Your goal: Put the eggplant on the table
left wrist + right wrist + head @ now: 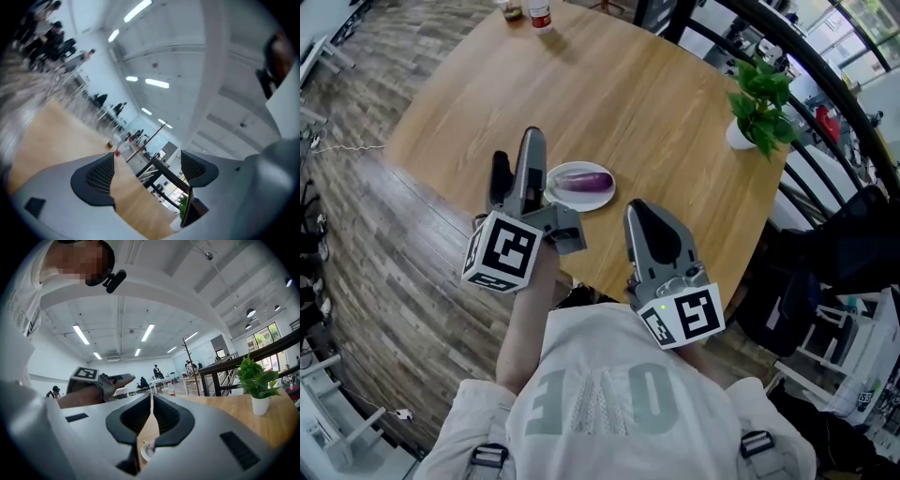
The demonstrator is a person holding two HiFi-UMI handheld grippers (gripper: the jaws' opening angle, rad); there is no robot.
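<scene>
Nothing seemed done: our glossy purple eggplant [584,181] lay on a round white plate [581,202] just beyond the wide, empty left tool [517,150]; our right tool [639,211] was closed.

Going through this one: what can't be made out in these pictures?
- Head view: the two small bottles at the round wooden table's far edge, cut off by the top edge.
- Right gripper view: the purple eggplant on its white plate, mostly hidden by the shut right claw.
- Left gripper view: people in the background, motion-blurred.
</scene>
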